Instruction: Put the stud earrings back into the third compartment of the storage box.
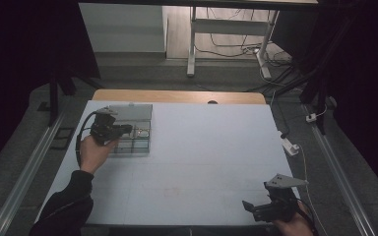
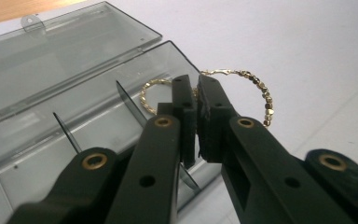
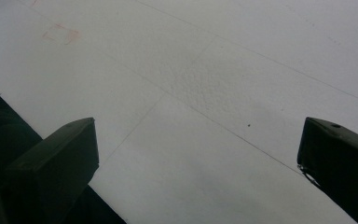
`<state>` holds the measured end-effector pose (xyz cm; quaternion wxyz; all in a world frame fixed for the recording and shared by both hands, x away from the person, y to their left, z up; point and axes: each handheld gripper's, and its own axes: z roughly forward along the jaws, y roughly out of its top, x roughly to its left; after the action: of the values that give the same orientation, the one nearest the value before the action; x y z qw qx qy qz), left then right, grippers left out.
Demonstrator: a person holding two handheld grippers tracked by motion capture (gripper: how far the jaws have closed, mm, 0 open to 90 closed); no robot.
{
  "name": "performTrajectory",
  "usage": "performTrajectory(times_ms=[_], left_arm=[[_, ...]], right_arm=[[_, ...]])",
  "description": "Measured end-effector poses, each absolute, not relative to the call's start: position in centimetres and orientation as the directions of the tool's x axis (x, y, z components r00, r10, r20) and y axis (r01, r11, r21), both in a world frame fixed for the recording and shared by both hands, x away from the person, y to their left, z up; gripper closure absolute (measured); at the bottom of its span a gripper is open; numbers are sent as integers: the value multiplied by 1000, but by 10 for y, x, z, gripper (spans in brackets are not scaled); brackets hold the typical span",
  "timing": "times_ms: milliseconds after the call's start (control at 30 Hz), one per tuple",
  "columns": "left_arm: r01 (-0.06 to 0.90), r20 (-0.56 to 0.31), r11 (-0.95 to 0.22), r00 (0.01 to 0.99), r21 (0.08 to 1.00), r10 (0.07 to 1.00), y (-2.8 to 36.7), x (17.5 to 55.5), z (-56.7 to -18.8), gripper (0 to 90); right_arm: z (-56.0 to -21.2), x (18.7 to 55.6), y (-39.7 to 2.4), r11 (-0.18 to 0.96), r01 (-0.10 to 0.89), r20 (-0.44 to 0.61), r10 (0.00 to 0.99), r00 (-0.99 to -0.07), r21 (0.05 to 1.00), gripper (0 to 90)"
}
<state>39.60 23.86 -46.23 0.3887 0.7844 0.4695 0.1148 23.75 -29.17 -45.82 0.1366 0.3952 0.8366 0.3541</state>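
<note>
A thin gold beaded bracelet (image 2: 263, 91) hangs as a loop from my left gripper (image 2: 196, 88), whose jaws are shut on its near side. The loop hovers over the right end compartment of an open clear plastic box (image 2: 74, 121) with thin dividers. The box's lid (image 2: 65, 42) lies folded back flat. In the high view the left gripper (image 1: 123, 130) is over the box (image 1: 137, 114) at the table's far left. My right gripper (image 1: 250, 208) rests near the front right corner. Its jaws stand wide apart over bare table, and the right gripper (image 3: 198, 144) holds nothing.
The white table top (image 1: 202, 157) has a wooden strip along its far edge. Past it are a desk frame (image 1: 193, 44) and cables on the floor. A white power strip (image 1: 290, 146) lies off the right edge. Metal rails run along both sides.
</note>
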Motion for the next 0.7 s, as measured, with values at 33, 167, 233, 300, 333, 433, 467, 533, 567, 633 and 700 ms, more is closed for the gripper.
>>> performTrajectory(times_ms=[33, 167, 233, 300, 333, 433, 467, 533, 567, 633, 700], left_arm=[[649, -184, -257, 531, 716, 827, 238, 399, -463, 865], [656, -182, -257, 523, 710, 833, 237, 410, -464, 865], [660, -186, -249, 516, 708, 836, 237, 415, -465, 865], [666, -192, -239, 506, 707, 841, 237, 419, -466, 864], [667, -193, -236, 502, 707, 843, 237, 422, -466, 865], [681, -198, -229, 488, 696, 850, 235, 432, -471, 865], [681, -198, -229, 488, 696, 850, 235, 432, -471, 864], [690, -204, -225, 482, 688, 852, 235, 436, -475, 864], [693, -206, -223, 479, 685, 853, 234, 438, -477, 865], [704, -202, -230, 474, 672, 857, 231, 444, -483, 865], [709, -201, -233, 471, 665, 859, 229, 448, -488, 864]], right_arm=[[-458, 238, -292, 437, 565, 51, 758, -650, 700, 0], [-458, 238, -292, 437, 565, 53, 758, -650, 700, 0], [-459, 238, -292, 435, 565, 53, 758, -650, 701, 0], [-458, 238, -292, 437, 567, 53, 758, -650, 698, 0], [-458, 238, -291, 439, 567, 52, 758, -650, 697, 0], [-459, 238, -291, 441, 567, 52, 757, -652, 696, 0], [-459, 238, -291, 442, 566, 51, 756, -652, 696, 0], [-459, 238, -291, 442, 566, 51, 756, -653, 696, 0], [-459, 238, -291, 442, 567, 52, 755, -653, 696, 0], [-459, 238, -291, 441, 567, 54, 755, -653, 696, 0], [-459, 238, -292, 442, 565, 53, 754, -655, 696, 0]])
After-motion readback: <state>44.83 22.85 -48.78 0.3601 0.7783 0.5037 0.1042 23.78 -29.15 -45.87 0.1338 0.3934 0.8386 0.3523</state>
